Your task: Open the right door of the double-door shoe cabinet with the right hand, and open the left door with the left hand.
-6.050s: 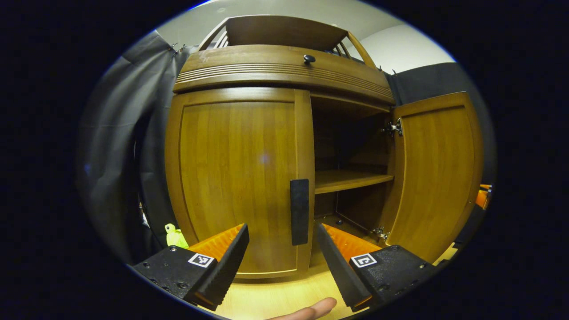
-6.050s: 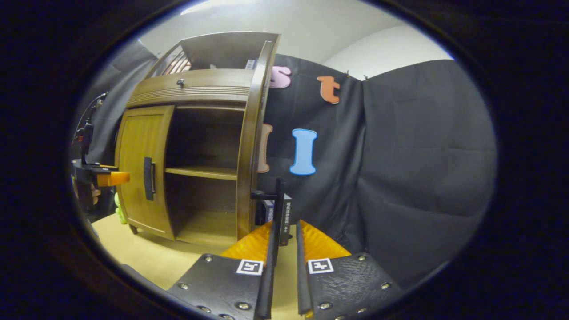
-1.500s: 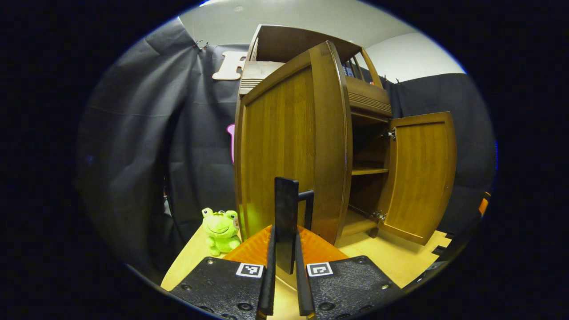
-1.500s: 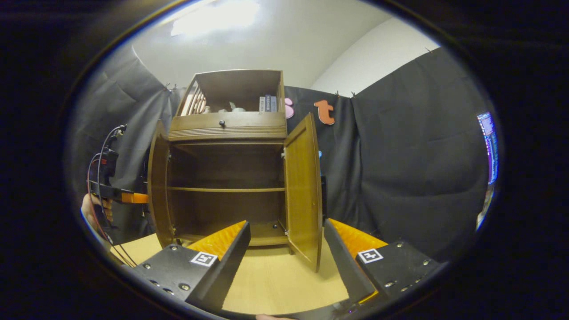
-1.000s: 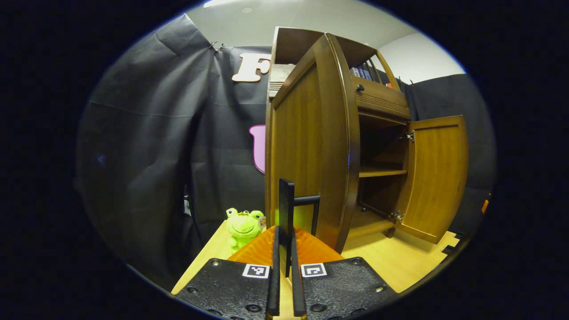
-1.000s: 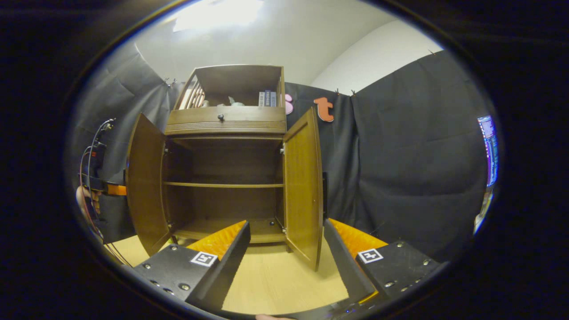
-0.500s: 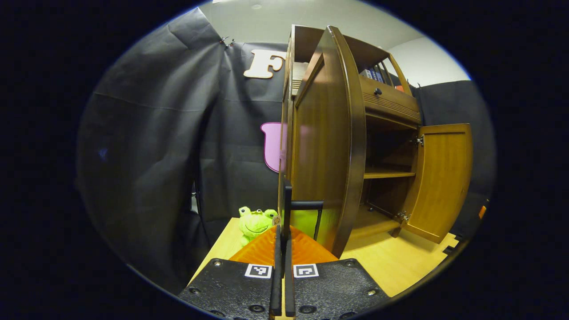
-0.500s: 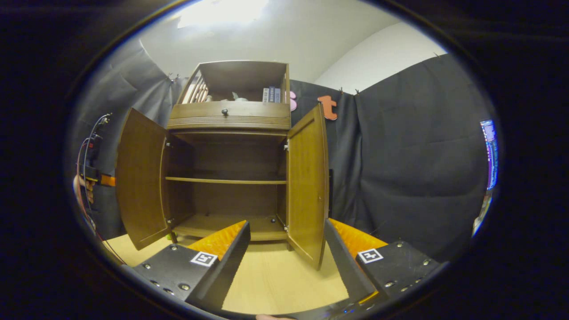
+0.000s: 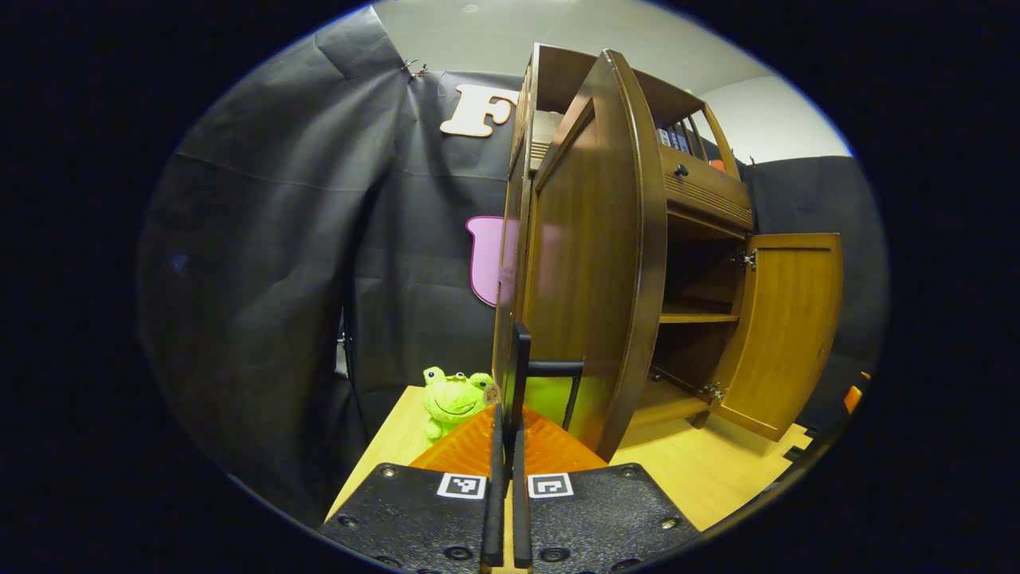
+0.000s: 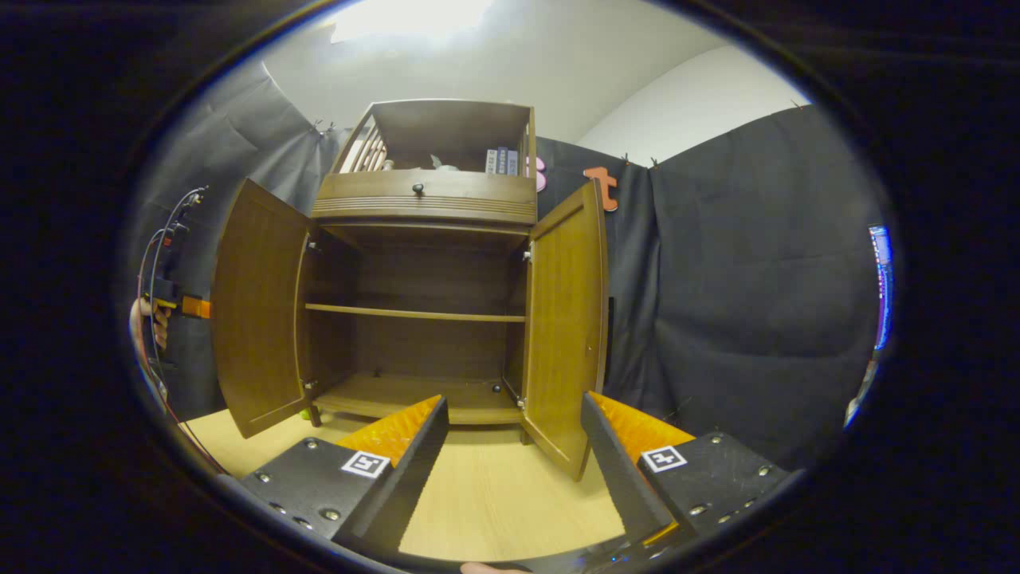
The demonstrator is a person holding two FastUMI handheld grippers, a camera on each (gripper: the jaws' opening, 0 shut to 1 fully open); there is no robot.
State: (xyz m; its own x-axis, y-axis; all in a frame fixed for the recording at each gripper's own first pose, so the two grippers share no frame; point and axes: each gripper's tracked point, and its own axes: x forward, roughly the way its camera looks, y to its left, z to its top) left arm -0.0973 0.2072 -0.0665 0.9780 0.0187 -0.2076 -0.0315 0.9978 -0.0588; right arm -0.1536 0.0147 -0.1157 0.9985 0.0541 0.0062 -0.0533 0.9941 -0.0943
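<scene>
In the left gripper view the left gripper [image 9: 505,446] has its two fingers pressed against the thin black handle [image 9: 520,363] of the left door [image 9: 594,263], pinching the flat bar between them. The handle is a slim dark plate held off the wood by short black posts. The left door is swung wide and seen nearly edge on, a tall panel of glossy brown wood with a bowed outline and a rounded rim.

In the right gripper view the right gripper [image 10: 510,454] is spread wide, its ribbed fingers well apart and holding nothing; they hover above the pale wooden table [image 10: 494,502], near the front of the cabinet [image 10: 422,263]. The right door [image 10: 567,319] stands open just beyond the right finger, apart from it.

The cabinet stands at the far side of the table, both doors open. Its inside is dark brown wood with one flat shelf [image 10: 414,312] across the middle and a bare floor board below. Above the doors runs a grooved band with a small dark knob [image 10: 417,189], and on top is an open box with slatted sides holding a few books [image 10: 502,162].

A soft green frog toy [image 9: 453,396] sits on the table to the left of the cabinet, just beside the left door. At the far left of the right gripper view a hand [image 10: 147,319] with cables holds the left gripper behind that door.
</scene>
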